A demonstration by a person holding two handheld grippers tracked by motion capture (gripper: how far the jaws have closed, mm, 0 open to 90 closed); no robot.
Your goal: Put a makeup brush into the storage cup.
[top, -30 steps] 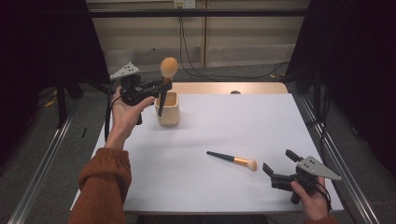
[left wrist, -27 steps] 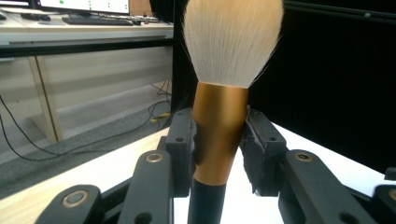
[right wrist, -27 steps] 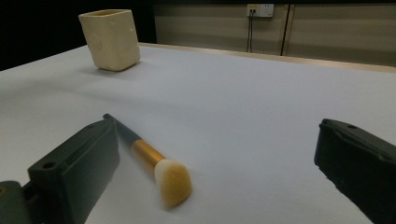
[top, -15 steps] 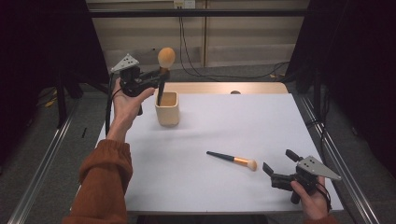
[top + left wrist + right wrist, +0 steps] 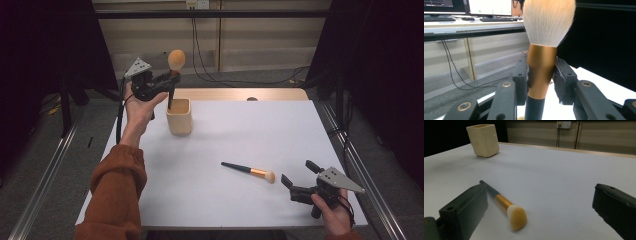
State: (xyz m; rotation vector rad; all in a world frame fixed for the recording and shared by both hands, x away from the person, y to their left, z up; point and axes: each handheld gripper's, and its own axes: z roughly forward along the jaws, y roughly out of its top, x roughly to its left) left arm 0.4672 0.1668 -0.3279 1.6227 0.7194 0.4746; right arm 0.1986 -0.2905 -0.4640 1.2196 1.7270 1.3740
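Note:
A large powder brush [image 5: 173, 70] with a gold ferrule [image 5: 541, 67] and pale bristles is held upright above the cream square cup [image 5: 179, 116], its dark handle tip near the cup's mouth. My left gripper [image 5: 167, 81] is shut on that ferrule, both pads pressing it. A smaller brush [image 5: 249, 171] with a dark handle and gold ferrule lies flat on the white table [image 5: 240, 130]. It lies just in front of the open right gripper [image 5: 297, 176], bristles [image 5: 517, 217] toward the jaws. The cup [image 5: 483, 140] stands far back in the right gripper view.
A wooden strip [image 5: 240, 94] edges the table's far side. Cables [image 5: 200, 55] hang on the back wall. Metal rails [image 5: 45, 175] run along the floor on both sides. In the left gripper view, monitors and keyboards [image 5: 474, 10] sit on a desk beyond.
My left gripper has lifted the large brush up out of the cup and drawn it slightly left. The right gripper and the small brush have stayed put.

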